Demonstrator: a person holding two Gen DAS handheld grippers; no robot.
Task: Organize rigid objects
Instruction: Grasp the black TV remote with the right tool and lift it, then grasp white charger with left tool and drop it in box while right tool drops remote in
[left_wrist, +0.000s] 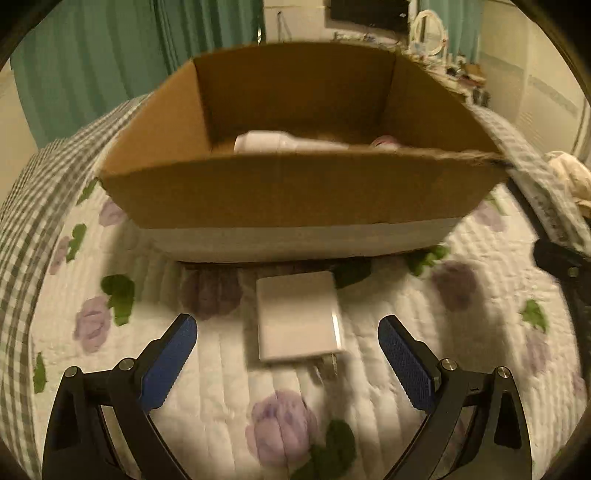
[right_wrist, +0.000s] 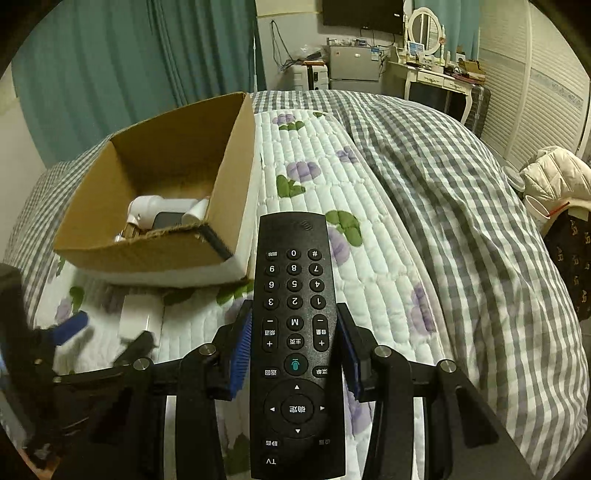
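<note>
Right tool (right_wrist: 294, 350): clamped on the black remote control (right_wrist: 295, 332), its blue pads pressed against the two long edges about midway along the body.
Remote control: held above the bed, keypad facing up, its far end reaching just past the near corner of the cardboard box (right_wrist: 162, 254) in the right wrist view.
Left tool (left_wrist: 288, 332): jaws spread wide, nothing between the blue pads (left_wrist: 173, 354); it points down at the quilt just short of the white charger (left_wrist: 299, 317).
White charger: flat white block lying on the quilt between the lines of the two open fingers, touching neither; metal prongs show at its near end. It sits just in front of the box.
Cardboard box: open-topped, resting on the bed, pale tape band along the bottom of its near wall.
Box contents: a white cylindrical item (right_wrist: 155, 206) lies on the floor of the box with a few smaller pieces beside it; too blurred to name them.
Floral quilt (right_wrist: 332, 177): white, stitched in ribs, printed with purple flowers and green leaves, lying under the box and the charger.
Checked blanket (right_wrist: 461, 206): grey and white, bunched along the right side of the quilt.
Background: teal curtains (right_wrist: 110, 74) behind the box.
</note>
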